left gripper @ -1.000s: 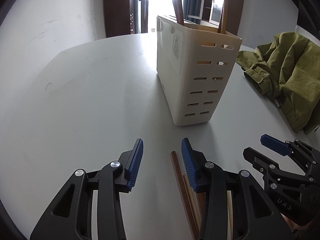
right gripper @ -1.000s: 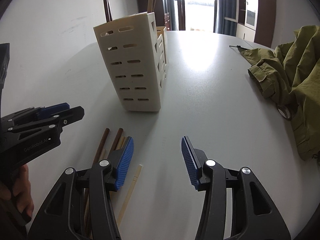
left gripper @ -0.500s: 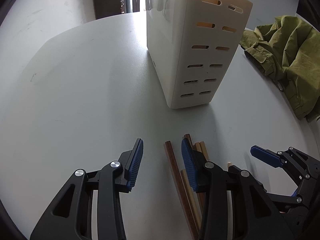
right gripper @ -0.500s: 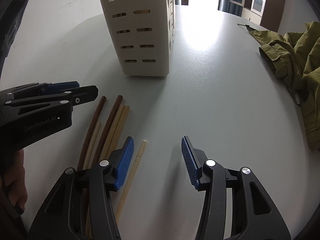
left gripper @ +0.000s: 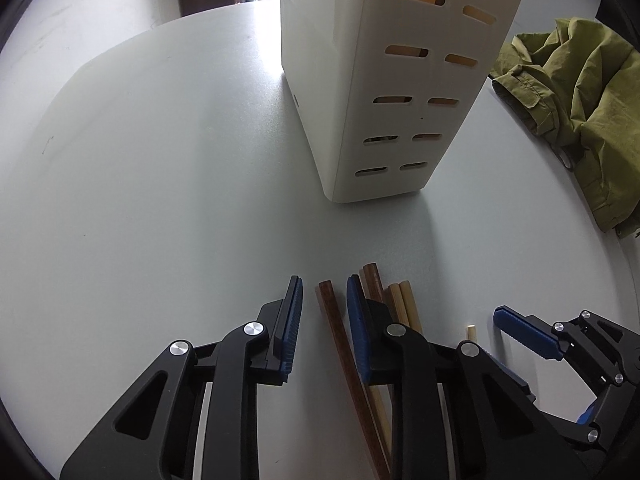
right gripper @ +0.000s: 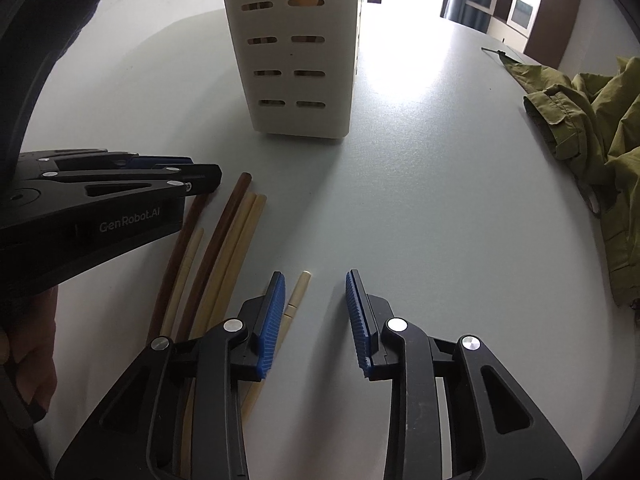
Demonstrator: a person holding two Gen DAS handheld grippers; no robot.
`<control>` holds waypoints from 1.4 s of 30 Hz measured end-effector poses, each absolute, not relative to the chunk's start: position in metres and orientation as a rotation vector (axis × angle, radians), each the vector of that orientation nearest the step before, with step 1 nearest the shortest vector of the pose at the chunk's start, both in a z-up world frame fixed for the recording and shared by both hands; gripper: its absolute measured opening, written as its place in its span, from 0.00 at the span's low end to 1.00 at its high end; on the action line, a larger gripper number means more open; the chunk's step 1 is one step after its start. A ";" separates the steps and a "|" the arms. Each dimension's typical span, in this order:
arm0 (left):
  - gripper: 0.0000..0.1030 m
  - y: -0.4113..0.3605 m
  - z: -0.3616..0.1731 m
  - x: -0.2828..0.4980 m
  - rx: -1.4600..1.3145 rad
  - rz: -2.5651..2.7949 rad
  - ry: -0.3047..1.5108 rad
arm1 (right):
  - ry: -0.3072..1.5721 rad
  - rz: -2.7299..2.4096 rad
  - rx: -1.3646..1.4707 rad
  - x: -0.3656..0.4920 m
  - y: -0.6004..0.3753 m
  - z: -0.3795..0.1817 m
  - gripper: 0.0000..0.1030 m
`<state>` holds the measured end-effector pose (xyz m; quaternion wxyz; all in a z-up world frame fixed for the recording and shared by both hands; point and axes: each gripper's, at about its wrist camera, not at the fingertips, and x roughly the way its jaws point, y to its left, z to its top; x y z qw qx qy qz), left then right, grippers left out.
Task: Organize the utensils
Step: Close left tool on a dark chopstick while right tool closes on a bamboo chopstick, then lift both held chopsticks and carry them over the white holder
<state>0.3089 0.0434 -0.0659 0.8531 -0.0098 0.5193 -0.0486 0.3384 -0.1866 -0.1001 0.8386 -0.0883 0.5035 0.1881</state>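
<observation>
Left wrist view: the left gripper (left gripper: 322, 304) is held low over the table with its blue-padded jaws parted, and the dark brown wooden chopstick (left gripper: 340, 336) is seen lying between them, ungripped. Just beside it, a second dark chopstick (left gripper: 374, 284) and two pale bamboo chopsticks (left gripper: 404, 304) are partly hidden under the right-hand finger. On the right wrist view, the right gripper (right gripper: 316, 304) is likewise spread apart over bare tabletop, with a cream chopstick (right gripper: 298, 294) just beside its left pad. Farther off, the tall cream slotted plastic utensil holder (left gripper: 396, 80) is stood upright on the pale grey table (left gripper: 160, 160). An olive-green jacket (left gripper: 580, 100) is heaped at the right.
</observation>
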 end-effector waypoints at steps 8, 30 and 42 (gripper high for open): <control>0.10 0.037 -0.072 0.312 0.011 -0.083 1.097 | 1.074 0.430 -0.187 0.340 -0.184 -0.100 0.11; 0.07 0.045 0.003 0.290 -0.009 -0.101 0.900 | 0.969 0.524 -0.016 0.363 -0.204 -0.061 0.05; 0.07 0.044 0.062 0.258 -0.010 -0.099 0.736 | 0.831 0.582 0.007 0.353 -0.211 -0.024 0.05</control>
